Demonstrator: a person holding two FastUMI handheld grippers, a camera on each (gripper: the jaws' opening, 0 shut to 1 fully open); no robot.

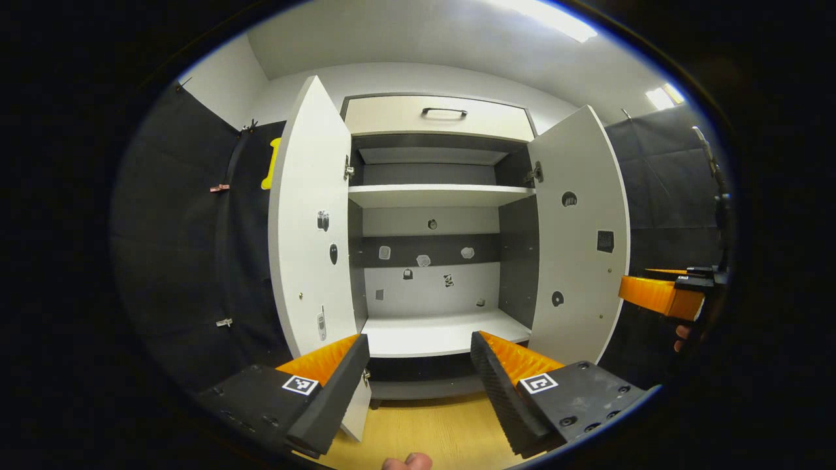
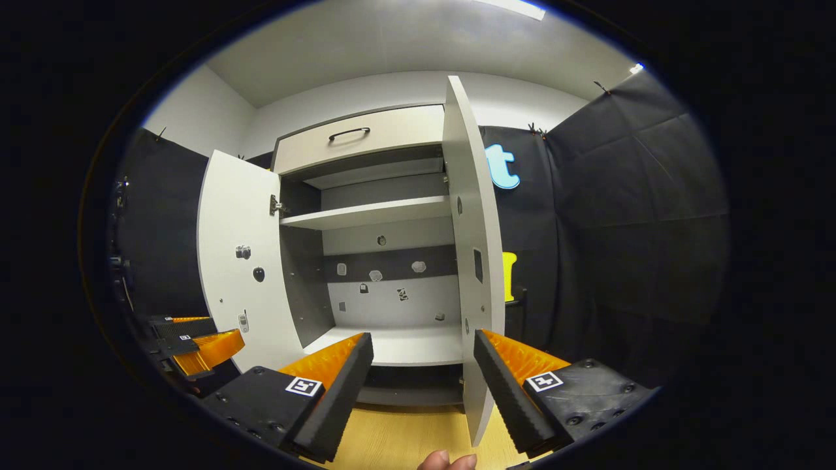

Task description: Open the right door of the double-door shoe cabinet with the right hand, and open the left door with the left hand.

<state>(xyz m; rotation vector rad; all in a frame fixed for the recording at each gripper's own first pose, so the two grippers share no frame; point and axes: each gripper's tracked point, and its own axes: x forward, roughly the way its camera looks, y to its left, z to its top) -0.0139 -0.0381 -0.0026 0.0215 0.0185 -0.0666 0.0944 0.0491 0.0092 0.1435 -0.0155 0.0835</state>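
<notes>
both doors of the shoe cabinet [image 1: 437, 274] stand swung out, so the task looks done, or nearly — what is left, if anything, is pushing each door wider. the left door [image 1: 312, 222] hangs upright, its long axis vertical, ahead and to the left of the left gripper [image 1: 418, 385], its lower edge just beside the gripper's left finger; that gripper is the nearer one to it. the right door [image 2: 473, 248] stands edge-on to the right gripper [image 2: 421, 385], its free edge dropping between the spread fingers, closer to the right one. both grippers gape wide and hold nothing — neither finger pair presses on a door.
</notes>
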